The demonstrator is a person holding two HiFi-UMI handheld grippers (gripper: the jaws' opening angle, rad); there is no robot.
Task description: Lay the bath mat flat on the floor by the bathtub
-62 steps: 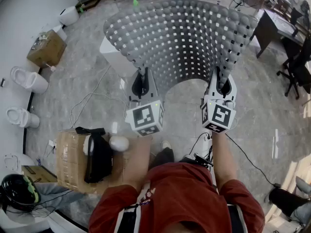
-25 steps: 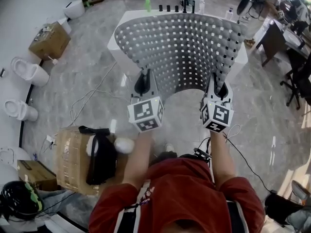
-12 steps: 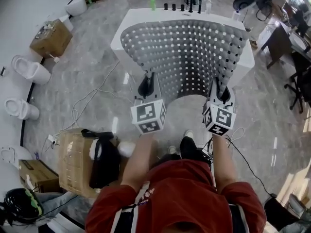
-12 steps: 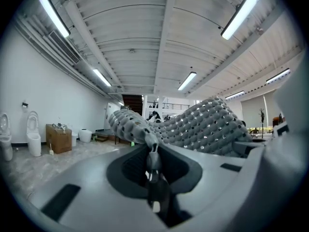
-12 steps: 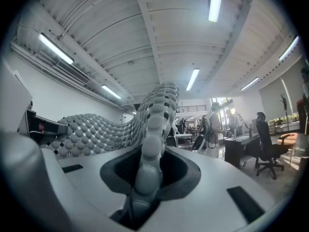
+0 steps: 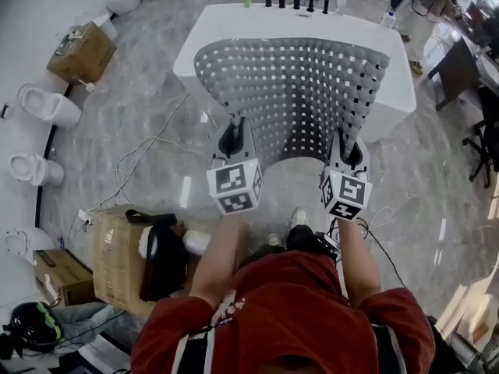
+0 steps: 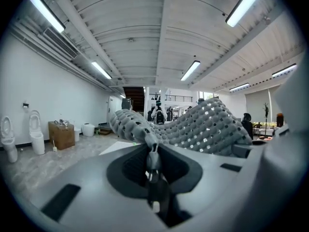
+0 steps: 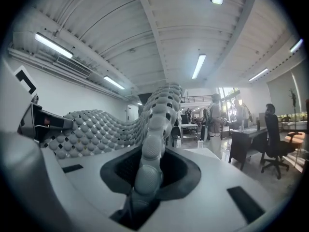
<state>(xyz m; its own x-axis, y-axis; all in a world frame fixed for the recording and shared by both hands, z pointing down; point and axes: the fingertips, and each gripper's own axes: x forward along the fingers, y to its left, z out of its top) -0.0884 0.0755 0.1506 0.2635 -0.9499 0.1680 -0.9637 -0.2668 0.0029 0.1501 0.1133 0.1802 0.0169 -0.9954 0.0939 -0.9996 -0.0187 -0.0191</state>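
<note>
Over open floor (image 6: 148, 131) by bathtub (image 6: 226, 29), bath mat (image 6: 292, 92) edge in jaws

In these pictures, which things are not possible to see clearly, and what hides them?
- Head view: the bath mat, held up by the left gripper and the right gripper, covers the middle of the bathtub and the floor just before it.
- Head view: the bottles on the tub's far rim are too small to identify.
</note>
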